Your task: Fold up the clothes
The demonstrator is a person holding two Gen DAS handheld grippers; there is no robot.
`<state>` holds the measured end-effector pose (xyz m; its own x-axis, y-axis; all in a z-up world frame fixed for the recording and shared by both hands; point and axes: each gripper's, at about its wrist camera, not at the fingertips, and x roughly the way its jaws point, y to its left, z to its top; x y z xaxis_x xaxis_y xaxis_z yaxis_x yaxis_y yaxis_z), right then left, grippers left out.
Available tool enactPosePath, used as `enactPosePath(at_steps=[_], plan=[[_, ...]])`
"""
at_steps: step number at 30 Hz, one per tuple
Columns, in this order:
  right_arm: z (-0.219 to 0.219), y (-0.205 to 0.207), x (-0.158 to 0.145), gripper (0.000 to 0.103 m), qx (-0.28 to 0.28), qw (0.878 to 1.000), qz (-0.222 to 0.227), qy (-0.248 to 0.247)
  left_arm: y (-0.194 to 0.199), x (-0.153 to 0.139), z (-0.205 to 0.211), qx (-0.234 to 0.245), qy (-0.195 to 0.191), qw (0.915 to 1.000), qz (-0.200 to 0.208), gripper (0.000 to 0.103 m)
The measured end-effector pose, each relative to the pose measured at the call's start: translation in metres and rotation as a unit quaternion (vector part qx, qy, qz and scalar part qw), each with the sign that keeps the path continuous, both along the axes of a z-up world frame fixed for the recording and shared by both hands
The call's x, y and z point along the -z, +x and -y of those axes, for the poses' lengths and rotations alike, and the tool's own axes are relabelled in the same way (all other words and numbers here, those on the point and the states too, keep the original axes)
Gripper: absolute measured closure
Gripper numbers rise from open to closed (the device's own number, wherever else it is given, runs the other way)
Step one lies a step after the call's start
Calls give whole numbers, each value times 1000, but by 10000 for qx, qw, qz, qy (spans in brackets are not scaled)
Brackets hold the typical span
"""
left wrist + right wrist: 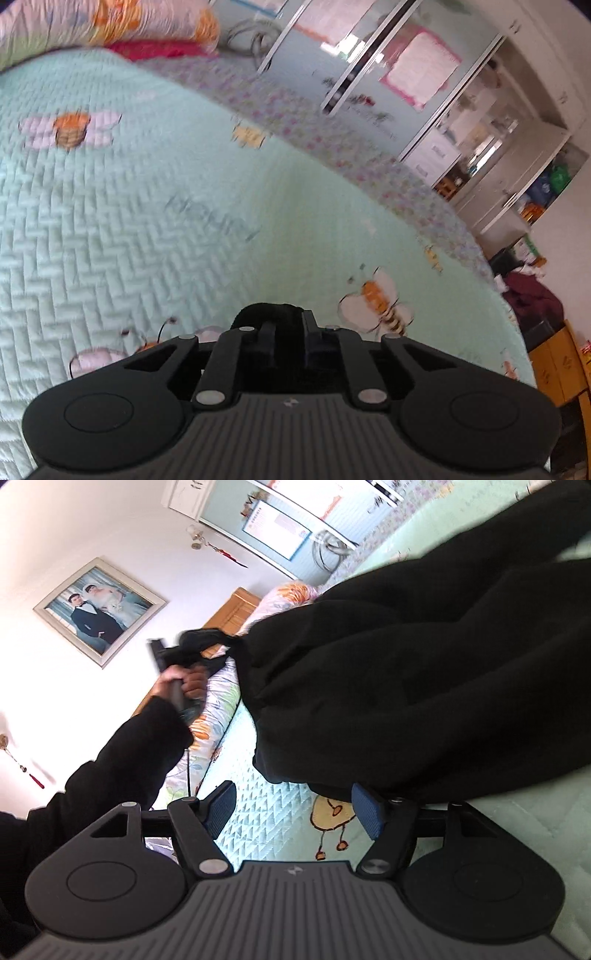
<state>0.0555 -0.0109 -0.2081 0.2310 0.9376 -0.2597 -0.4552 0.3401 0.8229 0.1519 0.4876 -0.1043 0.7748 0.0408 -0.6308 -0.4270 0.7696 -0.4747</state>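
A black garment [406,664] lies bunched on the mint quilted bedspread [266,812]; one corner of it is lifted to the left. My left gripper [173,657], held by a hand in a black sleeve [140,746], pinches that corner. In the left wrist view the left gripper [288,323] is shut on a fold of the black fabric [266,310], above the bedspread [147,221]. My right gripper [293,808] stands open just in front of the garment's near edge. Its blue pads [221,805] hold nothing.
Floral pillows [110,22] and a red cloth [155,50] lie at the head of the bed, by a wooden headboard [232,613]. A sliding-door wardrobe [369,66], shelves [517,166] and a wooden cabinet [554,365] stand beyond the bed. A framed photo [99,609] hangs on the wall.
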Motion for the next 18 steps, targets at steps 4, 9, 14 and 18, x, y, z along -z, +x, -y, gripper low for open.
enactPosePath(at_steps=[4, 9, 14, 18], plan=[[-3, 6, 3, 34, -47, 10000, -55, 51, -40, 37, 7, 161, 149, 9997, -126, 83], [1, 5, 5, 34, -69, 9999, -79, 72, -131, 53, 14, 117, -343, 9984, 428, 63], [8, -5, 9, 34, -68, 10000, 1, -52, -189, 62, 35, -89, -781, 9952, 577, 62], [9, -13, 8, 34, -31, 9998, 62, -177, -209, 72, 59, -257, -1145, 9917, 519, 56]])
